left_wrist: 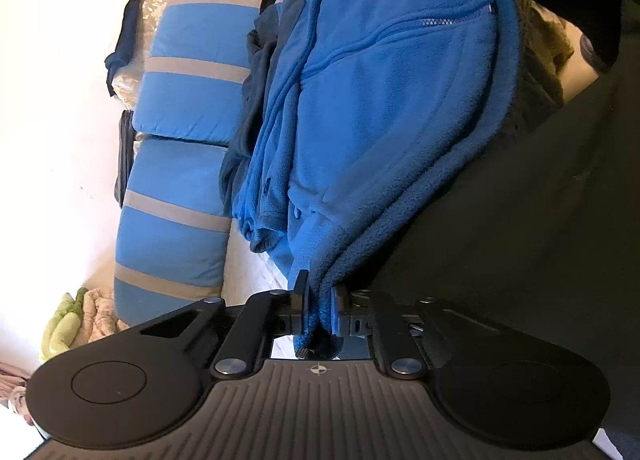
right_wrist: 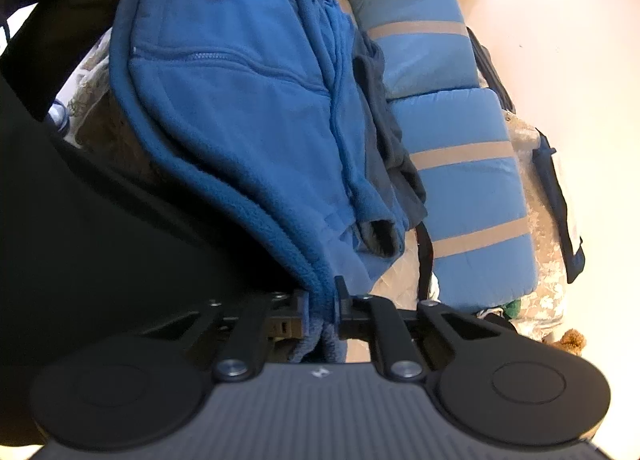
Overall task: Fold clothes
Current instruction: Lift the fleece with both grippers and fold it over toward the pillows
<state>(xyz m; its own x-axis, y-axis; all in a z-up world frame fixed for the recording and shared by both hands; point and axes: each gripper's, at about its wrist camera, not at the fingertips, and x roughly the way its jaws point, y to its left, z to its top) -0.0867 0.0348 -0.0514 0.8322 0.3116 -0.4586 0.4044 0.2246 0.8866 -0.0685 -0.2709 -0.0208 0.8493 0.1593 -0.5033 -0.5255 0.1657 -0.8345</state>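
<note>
We have both tongs clamped on the same garment. The left tongs [left_wrist: 320, 300] are closed almost fully, with a thick bunched edge of the blue fleece jacket [left_wrist: 380, 80] pinched between the pads. The right tongs [right_wrist: 322, 300] are likewise nearly closed on another stretch of that bound edge, fleece bulging below the pads.

From the two grips the jacket hangs and spreads away from us, its stitched, zipped pocket [right_wrist: 224, 58] facing the cameras. A darker grey garment [right_wrist: 384, 132] lies along its far side, bunched against it; we cannot tell whether it is tucked in or simply beside it. Beyond that sit blue cushions with beige stripes [left_wrist: 180, 132], which look like sofa cushions, over a pale quilted cover [right_wrist: 392, 284]. A dark bag [right_wrist: 560, 200] lies near the pale wall, and loose green and cream cloths [left_wrist: 76, 324] are heaped at the end of the cushions. Dark clothing of the person fills the near side of both views.

In our judgement the risks are these: each grip holds only a rolled hem, so the heavy fleece could slide out if we shake or stretch it. Pulling could drag the grey garment along. And if the grips are on uneven points of the hem, the fold would land crooked.
</note>
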